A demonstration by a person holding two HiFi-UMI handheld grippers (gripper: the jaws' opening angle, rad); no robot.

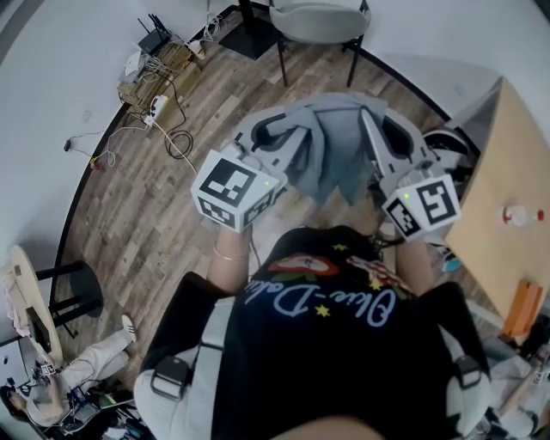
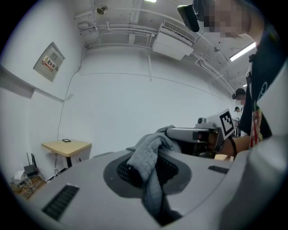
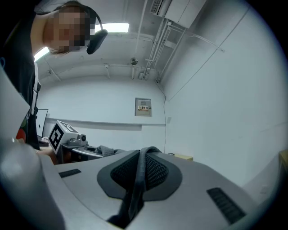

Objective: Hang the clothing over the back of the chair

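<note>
Wood-plank floor (image 1: 172, 215) below me, and I judge this to be the carrying step: the soft grey fabric garment (image 1: 335, 146) is in the air, not yet at the pale chair with dark legs (image 1: 318, 19).
I hold the garment stretched between the left gripper (image 2: 145, 175) and the right gripper (image 3: 140, 173). The left fingers (image 2: 85, 188) are clamped on a thick bunched fold, and the right fingers (image 3: 216, 193) are pinched tight on a thin edge of the same cloth. The middle sags between them in front of my chest, well apart from the chair at the far side of the room. Next, as I see it, I need to walk it forward, lift both grips above the chair's back, lower the cloth across the top edge, and only then release.
</note>
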